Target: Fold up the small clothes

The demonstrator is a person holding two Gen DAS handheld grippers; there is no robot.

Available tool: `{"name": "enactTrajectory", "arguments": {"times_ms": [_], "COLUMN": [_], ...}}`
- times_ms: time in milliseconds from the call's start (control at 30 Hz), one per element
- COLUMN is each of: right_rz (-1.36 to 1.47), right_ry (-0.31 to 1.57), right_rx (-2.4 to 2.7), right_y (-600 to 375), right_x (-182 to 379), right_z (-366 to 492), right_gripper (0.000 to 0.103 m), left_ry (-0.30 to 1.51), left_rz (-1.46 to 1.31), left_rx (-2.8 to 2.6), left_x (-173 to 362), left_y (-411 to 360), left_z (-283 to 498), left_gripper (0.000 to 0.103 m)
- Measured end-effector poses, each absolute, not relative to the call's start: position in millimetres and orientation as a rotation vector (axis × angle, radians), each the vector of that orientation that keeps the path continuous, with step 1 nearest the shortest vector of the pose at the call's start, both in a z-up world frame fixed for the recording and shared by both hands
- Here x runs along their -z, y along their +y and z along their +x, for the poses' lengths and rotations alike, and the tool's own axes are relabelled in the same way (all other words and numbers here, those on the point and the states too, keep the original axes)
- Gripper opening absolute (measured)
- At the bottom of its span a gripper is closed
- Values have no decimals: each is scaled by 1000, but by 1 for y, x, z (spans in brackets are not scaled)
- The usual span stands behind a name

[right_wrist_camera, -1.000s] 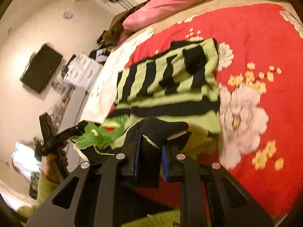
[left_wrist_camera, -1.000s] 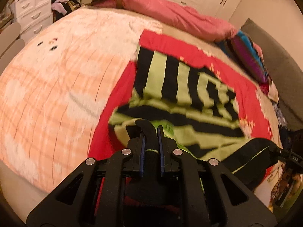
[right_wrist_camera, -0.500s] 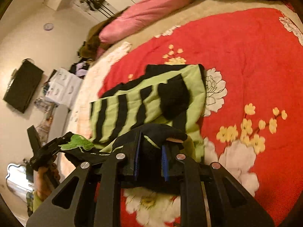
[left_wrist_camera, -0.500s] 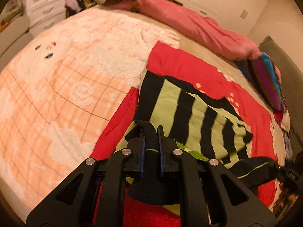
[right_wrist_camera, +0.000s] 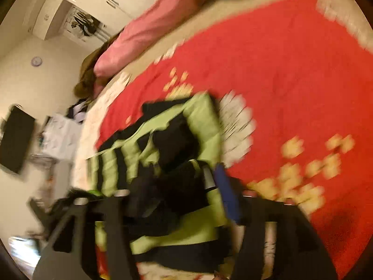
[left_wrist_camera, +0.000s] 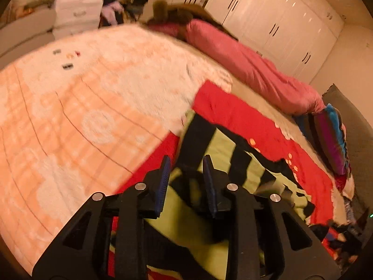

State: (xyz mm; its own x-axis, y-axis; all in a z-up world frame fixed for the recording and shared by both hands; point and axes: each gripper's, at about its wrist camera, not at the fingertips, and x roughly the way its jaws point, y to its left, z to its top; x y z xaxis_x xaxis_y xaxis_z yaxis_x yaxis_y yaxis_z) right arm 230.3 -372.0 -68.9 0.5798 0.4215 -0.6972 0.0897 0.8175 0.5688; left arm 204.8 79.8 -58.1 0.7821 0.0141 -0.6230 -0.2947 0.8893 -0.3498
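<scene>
A small sweater [left_wrist_camera: 223,144] with lime-green and black stripes lies folded over on the red flowered blanket [left_wrist_camera: 244,121]. My left gripper [left_wrist_camera: 186,170] hangs just above its near left edge. Its jaws are opening, and the blue pads [left_wrist_camera: 166,170] stand apart with the cloth lying loose under the gap. In the blurred right wrist view the sweater [right_wrist_camera: 205,121] sits bunched in the middle of the red blanket [right_wrist_camera: 279,70]. My right gripper [right_wrist_camera: 172,186] is over the sweater's near edge with its jaws opening. Black cloth lies between the widely parted fingers, and neither pad presses on it.
A peach and white fleece blanket [left_wrist_camera: 81,107] covers the bed's left half. A long pink bolster [left_wrist_camera: 251,70] lies along the far side, with a striped pillow [left_wrist_camera: 331,137] at the right. White drawers [left_wrist_camera: 77,7] and wardrobe doors [left_wrist_camera: 279,18] stand beyond.
Both grippers were shut on the sweater's black edge. They carried it forward and down over the striped body, and now both pairs of jaws have parted and the edge lies on the sweater.
</scene>
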Motion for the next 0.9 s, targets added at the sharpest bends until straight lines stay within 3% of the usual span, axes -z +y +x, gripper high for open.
{"name": "enactTrajectory", "arguments": {"times_ms": [133, 300, 533, 633, 767, 867, 900], "right_rz": [402, 148, -191, -243, -211, -146, -137], "right_ry": [867, 836, 881, 882, 931, 950, 957], "right_rx": [-181, -208, -173, -182, -169, -177, -176], "right_y": [-366, -340, -292, -277, -273, -274, -274], "right_x": [53, 44, 63, 72, 86, 94, 96], "right_z": [211, 190, 202, 216, 242, 257, 260], "right_gripper": [62, 72, 72, 80, 80, 73, 48], "left_ry": [601, 584, 563, 573, 581, 591, 599], "left_rz": [-353, -258, -187, -162, -143, -114, -112], "left_rx": [-167, -159, -110, -101, -75, -69, -67], "left_x": [57, 60, 62, 65, 71, 76, 78], "left_y": [84, 81, 69, 63, 57, 52, 51], "left_z": [191, 193, 193, 195, 202, 205, 207], "left_gripper": [32, 34, 47, 50, 51, 51, 51]}}
